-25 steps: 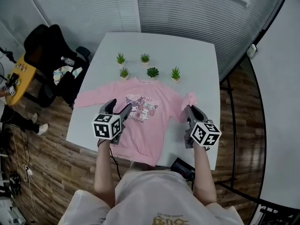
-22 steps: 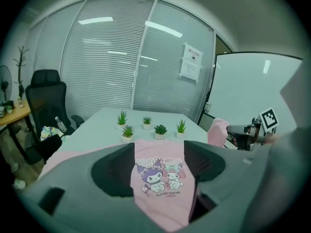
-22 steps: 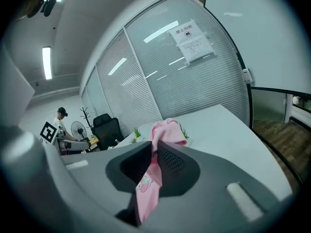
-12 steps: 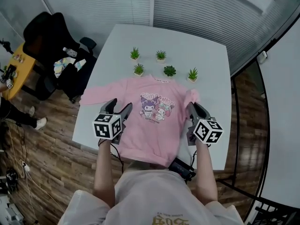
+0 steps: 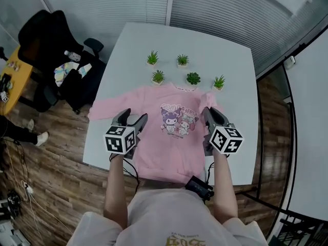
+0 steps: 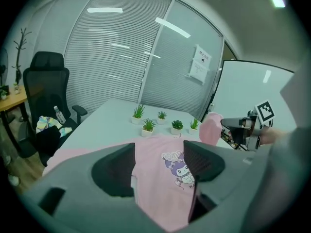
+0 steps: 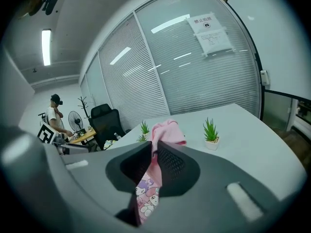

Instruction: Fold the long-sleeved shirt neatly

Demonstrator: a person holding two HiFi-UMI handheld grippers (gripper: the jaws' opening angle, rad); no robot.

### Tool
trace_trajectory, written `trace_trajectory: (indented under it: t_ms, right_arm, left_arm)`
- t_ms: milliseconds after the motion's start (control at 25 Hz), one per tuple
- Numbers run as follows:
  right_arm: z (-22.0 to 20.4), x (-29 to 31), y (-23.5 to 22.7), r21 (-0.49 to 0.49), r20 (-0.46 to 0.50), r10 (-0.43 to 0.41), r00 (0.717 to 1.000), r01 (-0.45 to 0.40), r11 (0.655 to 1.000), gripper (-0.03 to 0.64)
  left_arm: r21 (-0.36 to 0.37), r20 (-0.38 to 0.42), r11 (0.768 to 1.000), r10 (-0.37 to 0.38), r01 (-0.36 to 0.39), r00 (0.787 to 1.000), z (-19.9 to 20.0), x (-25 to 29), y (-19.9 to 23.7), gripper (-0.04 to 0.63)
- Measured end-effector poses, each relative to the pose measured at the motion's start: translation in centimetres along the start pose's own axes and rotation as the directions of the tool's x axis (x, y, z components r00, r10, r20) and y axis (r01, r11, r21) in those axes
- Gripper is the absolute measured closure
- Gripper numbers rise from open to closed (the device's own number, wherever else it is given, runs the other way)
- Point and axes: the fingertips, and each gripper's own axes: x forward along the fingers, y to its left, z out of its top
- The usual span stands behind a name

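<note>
Shirt (image 5: 171,137) is laid flat on the surface (image 5: 205,40); its sleeve (image 7: 165,130) is clamped in the right gripper (image 5: 210,113), presumably for folding inward; the left gripper (image 5: 135,116) is held wide apart, empty.

The left forearm (image 5: 115,184) and right forearm (image 5: 224,186) reach forward side by side. The left gripper (image 5: 132,118) tilts somewhat downward, its jaws wide apart and empty. The right gripper (image 5: 209,114) has its jaws nearly together, pinching a fold of pink sleeve (image 7: 165,129).
</note>
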Motion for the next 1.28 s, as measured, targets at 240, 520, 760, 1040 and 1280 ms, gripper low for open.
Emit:
trace_trajectory:
  t_ms: [240, 520, 760, 1040, 1280]
  right_arm:
    - [0.2, 2.4, 2.7, -0.02, 0.002, 0.021, 1.0, -0.021, 1.0, 0.569]
    - [0.3, 5.2, 6.1, -0.062, -0.013, 0.078, 0.997, -0.079, 0.995, 0.568]
    - [-3.3, 8.4, 7.2, -0.083, -0.083, 0.077, 0.994, -0.084, 0.993, 0.568]
    - [-6.5, 11.9, 7.5, -0.108, -0.146, 0.064, 0.987, -0.08, 0.991, 0.566]
    - [-8.9, 13.6, 8.8, -0.194, -0.186, 0.079, 0.979, -0.116, 0.974, 0.563]
  left_arm:
    - [-0.02, -0.008, 1.0, -0.023, 0.023, 1.0, -0.5, 0.7, 0.9, 0.276]
    - [-0.054, 0.005, 0.998, -0.028, 0.028, 1.0, -0.5, 1.3, 1.9, 0.276]
    - [-0.067, -0.031, 0.997, -0.025, 0.023, 0.999, -2.1, 2.1, 3.1, 0.276]
    - [-0.088, -0.077, 0.996, -0.034, 0.027, 0.996, -4.0, 2.8, 4.1, 0.276]
    - [-0.102, -0.099, 0.994, -0.04, 0.03, 0.994, -5.2, 2.9, 4.6, 0.27]
